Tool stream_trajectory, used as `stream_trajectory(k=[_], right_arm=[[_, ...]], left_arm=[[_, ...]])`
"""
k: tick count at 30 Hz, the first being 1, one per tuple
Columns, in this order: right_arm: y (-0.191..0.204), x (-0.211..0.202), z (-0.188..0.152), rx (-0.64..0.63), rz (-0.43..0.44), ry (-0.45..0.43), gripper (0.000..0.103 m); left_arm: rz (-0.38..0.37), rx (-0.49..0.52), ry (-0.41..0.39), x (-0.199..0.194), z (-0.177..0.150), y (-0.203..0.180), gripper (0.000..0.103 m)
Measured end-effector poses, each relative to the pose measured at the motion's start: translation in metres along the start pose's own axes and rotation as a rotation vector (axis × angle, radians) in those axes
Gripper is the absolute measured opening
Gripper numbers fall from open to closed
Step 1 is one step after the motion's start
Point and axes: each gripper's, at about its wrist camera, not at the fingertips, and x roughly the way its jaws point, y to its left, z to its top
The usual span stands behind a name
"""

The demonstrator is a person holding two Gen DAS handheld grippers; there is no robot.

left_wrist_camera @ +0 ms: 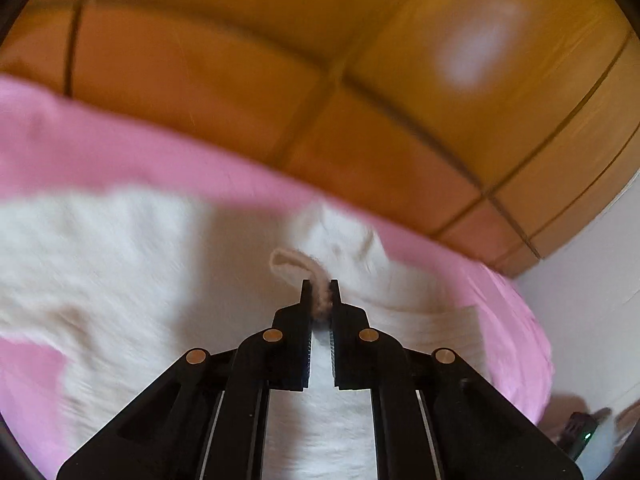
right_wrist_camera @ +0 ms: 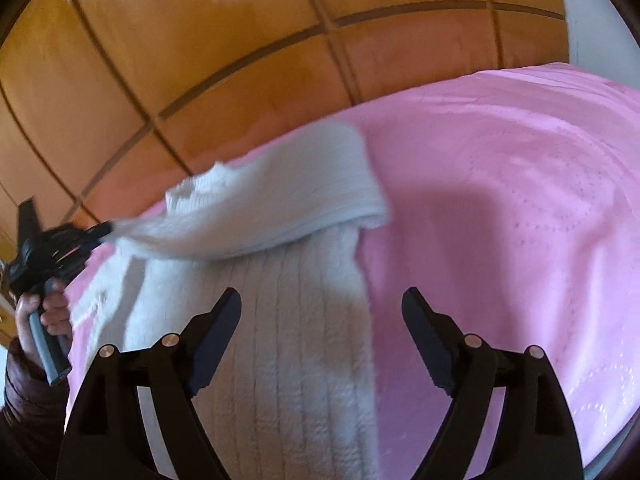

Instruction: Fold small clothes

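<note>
A white knitted garment (left_wrist_camera: 120, 248) lies on a pink blanket (left_wrist_camera: 120, 152). My left gripper (left_wrist_camera: 319, 286) is shut on a pinched edge of the white garment, with a beige loop of yarn (left_wrist_camera: 288, 262) sticking out past the tips. In the right wrist view the left gripper (right_wrist_camera: 106, 229) holds a folded part of the garment (right_wrist_camera: 280, 196) lifted over the ribbed body (right_wrist_camera: 280, 340). My right gripper (right_wrist_camera: 322, 300) is open and empty, hovering over the garment's right edge and the blanket (right_wrist_camera: 500, 200).
A wooden panelled wall (right_wrist_camera: 200, 40) stands behind the bed. A white wall (left_wrist_camera: 592, 300) is at the right. The person's left hand (right_wrist_camera: 44, 312) grips the left handle. A small dark device (left_wrist_camera: 580, 428) lies at the lower right.
</note>
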Motion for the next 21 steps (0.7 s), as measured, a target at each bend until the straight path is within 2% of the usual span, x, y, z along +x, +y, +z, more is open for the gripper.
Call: stream_trajectory(k=[1,4,9,13,16,17,21], right_arm=[[-0.001,0.000,0.004,0.013,0.006,-0.011,0.083],[0.006,0.006,0.017,0.020,0.028,-0.037,0.082],[0.042,0.029,0.042,-0.031,0.061,-0.053,0.082],[0.070,0.077,0.049,-0.108,-0.023,0.018,0.082],[0.073,0.111,0.036,-0.144,-0.104,0.104,0.083],[0.076,0.116,0.031,-0.172,-0.134,0.093,0.085],[0.088,0.119,0.021,-0.246,-0.204,0.058,0.090]], left_arm=[[0.028,0.018,-0.014,-0.006,0.003,0.005,0.006],[0.098,0.040,0.021,-0.002,-0.002,0.020,0.006],[0.147,0.032,0.078,0.018,-0.020,0.036,0.006],[0.256,0.072,0.057,0.033,-0.027,0.044,0.006],[0.383,0.158,0.036,0.044,-0.031,0.047,0.006],[0.406,0.165,0.036,0.047,-0.031,0.050,0.006],[0.397,0.079,0.035,0.036,-0.027,0.068,0.008]])
